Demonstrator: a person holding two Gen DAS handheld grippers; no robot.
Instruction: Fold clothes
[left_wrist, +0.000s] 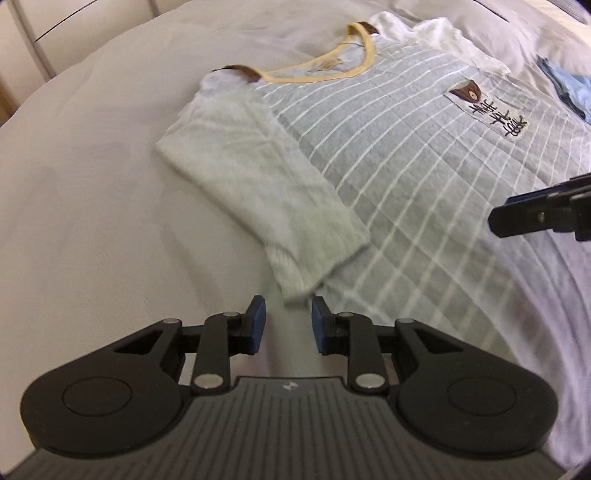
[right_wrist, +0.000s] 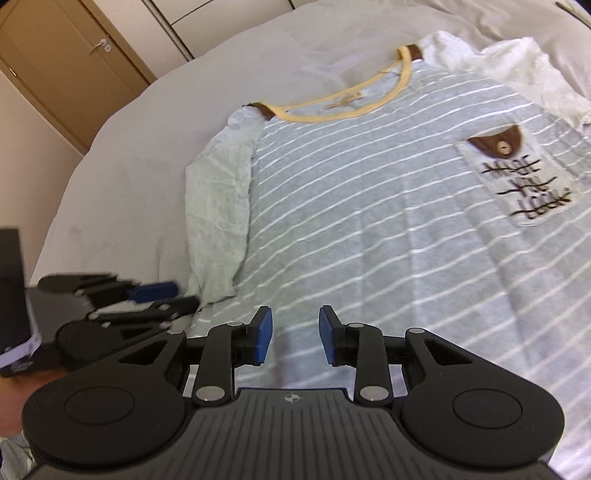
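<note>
A grey shirt (left_wrist: 388, 155) with thin white stripes, a yellow neckline (right_wrist: 332, 112) and a lettered chest pocket (right_wrist: 524, 184) lies face up on a pale bed sheet (left_wrist: 92, 184). Its pale sleeve (left_wrist: 258, 177) lies along the body, and the cuff (left_wrist: 295, 273) ends just ahead of my left gripper (left_wrist: 288, 321). That gripper is open with only sheet between its blue pads. My right gripper (right_wrist: 295, 332) hovers open over the shirt's lower body (right_wrist: 369, 240), gripping nothing. Each gripper shows at the edge of the other's view: left gripper (right_wrist: 166, 297), right gripper (left_wrist: 509, 214).
A blue cloth (left_wrist: 569, 88) lies on the bed beyond the shirt's far side. A dark box (right_wrist: 11, 277) stands by the bed's edge at the left. A brown door (right_wrist: 74, 55) and pale cupboard panels (left_wrist: 22, 37) are behind the bed.
</note>
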